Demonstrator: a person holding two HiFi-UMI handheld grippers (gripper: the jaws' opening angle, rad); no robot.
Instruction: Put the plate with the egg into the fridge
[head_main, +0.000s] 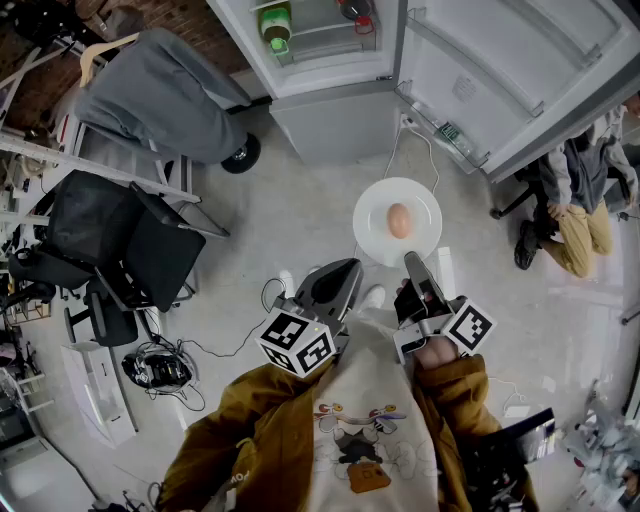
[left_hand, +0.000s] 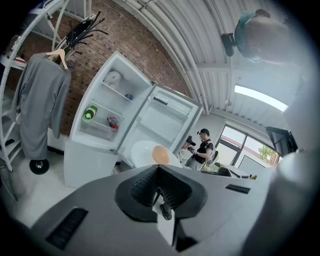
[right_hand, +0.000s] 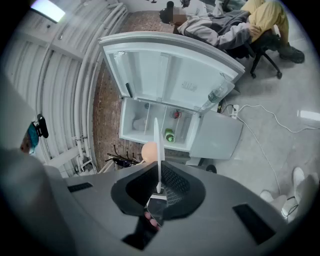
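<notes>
We stand facing the open fridge (head_main: 330, 60), which fills the head view at 12 o'clock, its door (head_main: 500, 80) swung out toward 2 o'clock. A green bottle (head_main: 276, 27) stands on a shelf inside, at about 11 o'clock.

Our right gripper (head_main: 412, 260) pinches the white plate (head_main: 375, 215) by its near rim and holds it out level over the floor (head_main: 280, 220), between us and the fridge. The egg (head_main: 399, 220) lies near the middle of the plate. In the right gripper view the plate (right_hand: 157, 145) shows edge-on as a thin white line rising toward 12 o'clock out of the jaws, which are pressed onto it from both sides at the right gripper (right_hand: 159, 187). The egg (right_hand: 148, 151) rests against the plate's face at 9 o'clock from that line.

Our left gripper (head_main: 345, 272) hovers just beside the plate, at about 8 o'clock from it, apart from the rim. In the left gripper view its jaws are pressed together with nothing between them at the left gripper (left_hand: 159, 172), and the plate (left_hand: 142, 151) and egg (left_hand: 160, 154) show just beyond its tip.

A grey garment (head_main: 160, 95) hangs on a rack at 10 o'clock. A seated person (head_main: 575, 200) is at 3 o'clock, well apart from us.
</notes>
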